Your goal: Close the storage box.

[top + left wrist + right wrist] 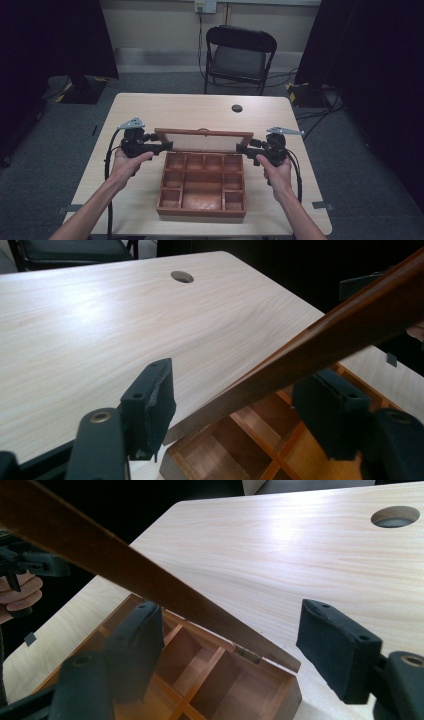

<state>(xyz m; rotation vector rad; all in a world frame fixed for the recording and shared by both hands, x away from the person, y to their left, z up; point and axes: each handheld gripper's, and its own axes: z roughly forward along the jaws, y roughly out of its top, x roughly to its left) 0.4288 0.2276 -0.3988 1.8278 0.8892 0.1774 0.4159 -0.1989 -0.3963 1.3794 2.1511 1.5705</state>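
On the counter the compartmented wooden box lies with its hinged lid raised upright, flanked at either end by the left gripper and right gripper, fingers spread and unclamped, best withdrawn evenly sideways.

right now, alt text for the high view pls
A wooden compartment box sits open on a pale table, its lid standing up at the back. A person's left tool and right tool flank the lid's ends. An empty folding chair stands beyond.
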